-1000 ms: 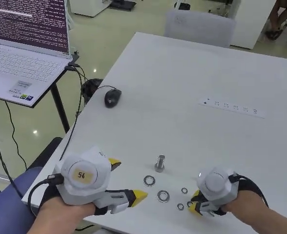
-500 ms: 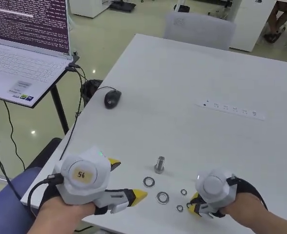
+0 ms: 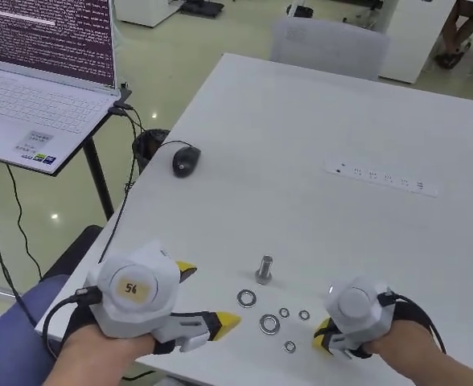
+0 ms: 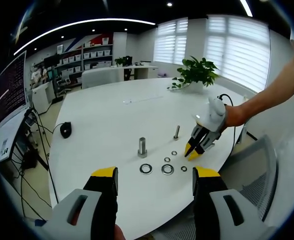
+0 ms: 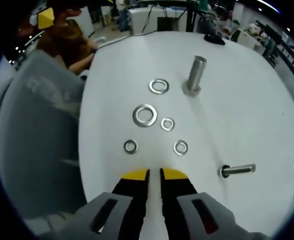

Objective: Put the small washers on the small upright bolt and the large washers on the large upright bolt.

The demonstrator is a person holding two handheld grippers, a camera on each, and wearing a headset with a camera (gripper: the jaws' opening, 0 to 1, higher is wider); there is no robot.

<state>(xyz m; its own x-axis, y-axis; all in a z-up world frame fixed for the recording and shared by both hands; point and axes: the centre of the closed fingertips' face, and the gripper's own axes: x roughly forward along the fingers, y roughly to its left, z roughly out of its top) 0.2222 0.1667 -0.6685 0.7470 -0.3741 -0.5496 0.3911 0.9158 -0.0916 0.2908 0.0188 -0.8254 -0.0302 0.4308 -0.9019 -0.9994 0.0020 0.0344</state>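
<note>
Three small washers [image 5: 167, 123] lie flat and loose on the white table [image 3: 301, 121], well apart from one another and threaded on nothing; two large washers [image 5: 145, 115] lie flat just beside them, on the side nearer the large upright bolt [image 5: 195, 75], which stands on its head a little beyond them with a bare shaft; the small upright bolt [image 4: 176, 132] stands apart from the large one, close to the right gripper [image 5: 154, 175], and its shaft is bare too; the right gripper's jaws are drawn almost together, with a thin strip of table showing between the yellow tips, and they grasp nothing; its tips sit low over the table just short of the nearest small washers; the left gripper [image 4: 155, 175] faces the washers from the other side with its jaws spread wide and empty, held near the table's near edge in the head view; farther up the table a black mouse [image 3: 185, 162] rests by the left edge and a white power strip [image 3: 381, 178] lies across the middle; a laptop [image 3: 35, 88] sits open on a stand beside the table, and a grey chair [image 3: 325, 44] stands at the far end.
</note>
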